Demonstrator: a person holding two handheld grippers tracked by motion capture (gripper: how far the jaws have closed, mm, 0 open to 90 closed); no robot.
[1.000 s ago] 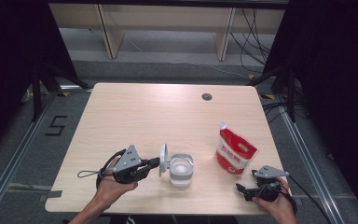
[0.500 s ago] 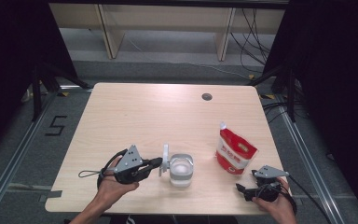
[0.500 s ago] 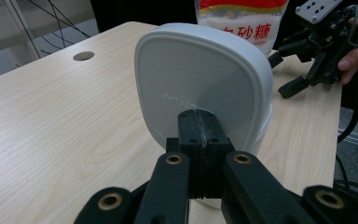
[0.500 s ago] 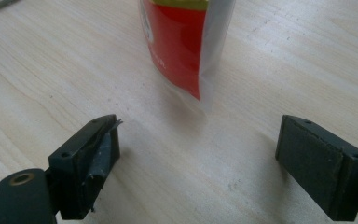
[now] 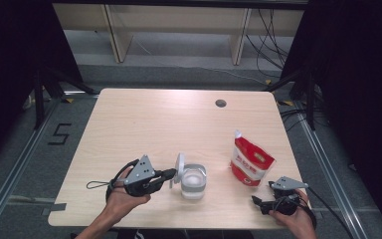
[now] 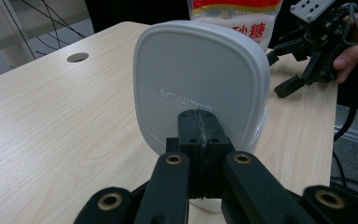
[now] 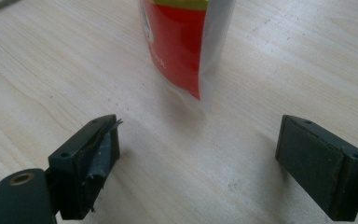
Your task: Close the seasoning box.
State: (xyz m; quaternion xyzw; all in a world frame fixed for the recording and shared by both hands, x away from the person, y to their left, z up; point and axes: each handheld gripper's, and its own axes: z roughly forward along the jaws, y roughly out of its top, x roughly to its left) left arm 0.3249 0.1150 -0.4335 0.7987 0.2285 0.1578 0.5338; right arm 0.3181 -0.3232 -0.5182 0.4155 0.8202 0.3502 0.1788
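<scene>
Left tongs (image 5: 170, 175) clamped shut on the container's raised lid (image 5: 179, 169), lower centre of the high view. Right tongs (image 5: 256, 201) gape wide at lower right, empty, near the red sugar pouch (image 5: 250, 162).

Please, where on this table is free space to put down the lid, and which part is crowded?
The far half of the table is bare up to the cable hole. The strip left of the left gripper is free too. The near edge is crowded: the white container, its raised lid, the red sugar pouch, then the right gripper.
</scene>
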